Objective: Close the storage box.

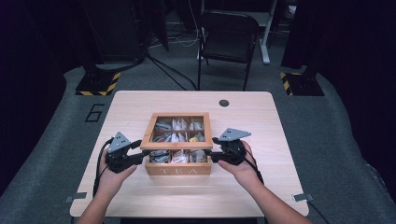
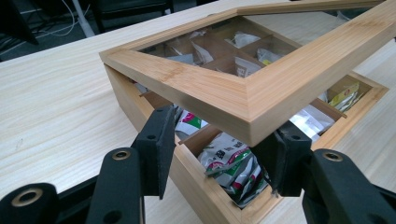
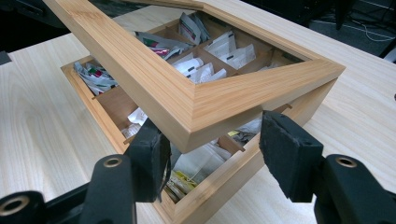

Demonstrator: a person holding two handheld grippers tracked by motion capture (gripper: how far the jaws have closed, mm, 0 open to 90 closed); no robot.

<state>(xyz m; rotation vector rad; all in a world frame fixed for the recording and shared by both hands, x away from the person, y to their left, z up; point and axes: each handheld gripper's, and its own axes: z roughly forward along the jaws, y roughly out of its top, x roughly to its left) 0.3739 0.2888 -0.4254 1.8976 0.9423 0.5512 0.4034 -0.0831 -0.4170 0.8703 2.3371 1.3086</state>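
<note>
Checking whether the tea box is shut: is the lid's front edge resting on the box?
Apart. The left gripper view shows the lid raised above the box, tea bags visible through the gap between them.

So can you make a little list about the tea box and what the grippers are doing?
thing: wooden tea box marked TEA
lid: glass-paned lid, front edge raised, box partly open
inside: tea bags in compartments
left gripper: at the lid's front left corner
right gripper: at the lid's front right corner
table: light wood
</note>
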